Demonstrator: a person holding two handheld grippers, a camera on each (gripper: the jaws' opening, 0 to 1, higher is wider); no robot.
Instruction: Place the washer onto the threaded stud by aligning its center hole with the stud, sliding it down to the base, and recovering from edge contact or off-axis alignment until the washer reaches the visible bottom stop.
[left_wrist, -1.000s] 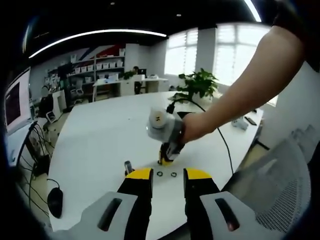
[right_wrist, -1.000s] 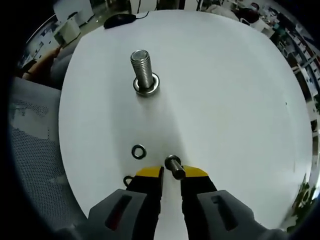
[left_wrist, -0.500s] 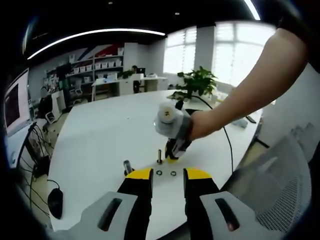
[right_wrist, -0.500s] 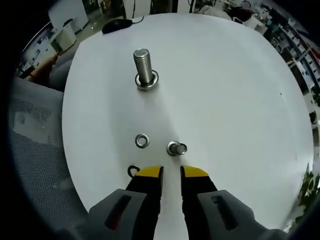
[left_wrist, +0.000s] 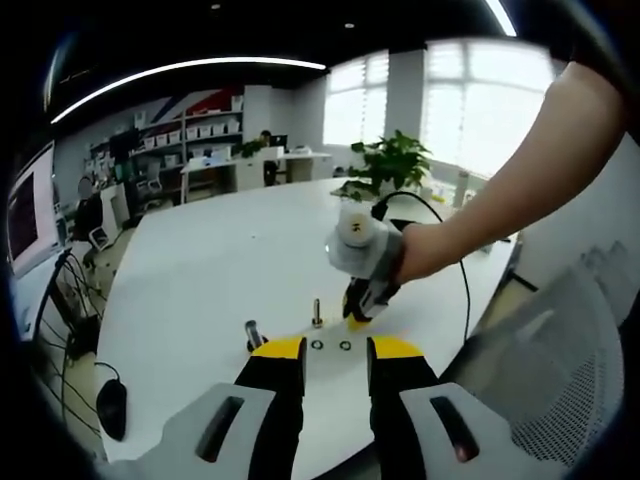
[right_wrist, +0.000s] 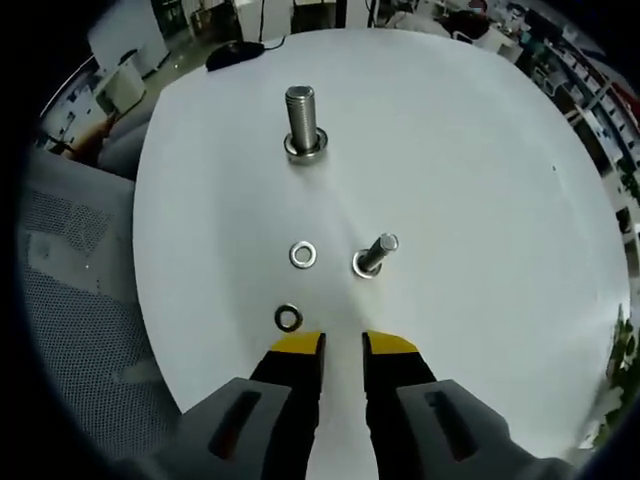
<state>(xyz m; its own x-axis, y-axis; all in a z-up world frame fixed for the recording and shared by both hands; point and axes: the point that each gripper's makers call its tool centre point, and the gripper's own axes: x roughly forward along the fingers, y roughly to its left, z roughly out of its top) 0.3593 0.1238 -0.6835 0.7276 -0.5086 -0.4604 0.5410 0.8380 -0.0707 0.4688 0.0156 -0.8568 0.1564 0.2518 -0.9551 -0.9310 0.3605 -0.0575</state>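
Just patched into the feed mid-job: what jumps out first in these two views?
In the right gripper view, the large threaded stud stands upright at the far end of the white table. The small stud stands nearer, with two loose washers left of it, ahead of the open right gripper. In the left gripper view, a person's arm holds the right gripper above those parts.

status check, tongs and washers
Right tongs open, empty, above table. Left tongs open, empty. Two washers loose beside small stud. Nothing blocking.
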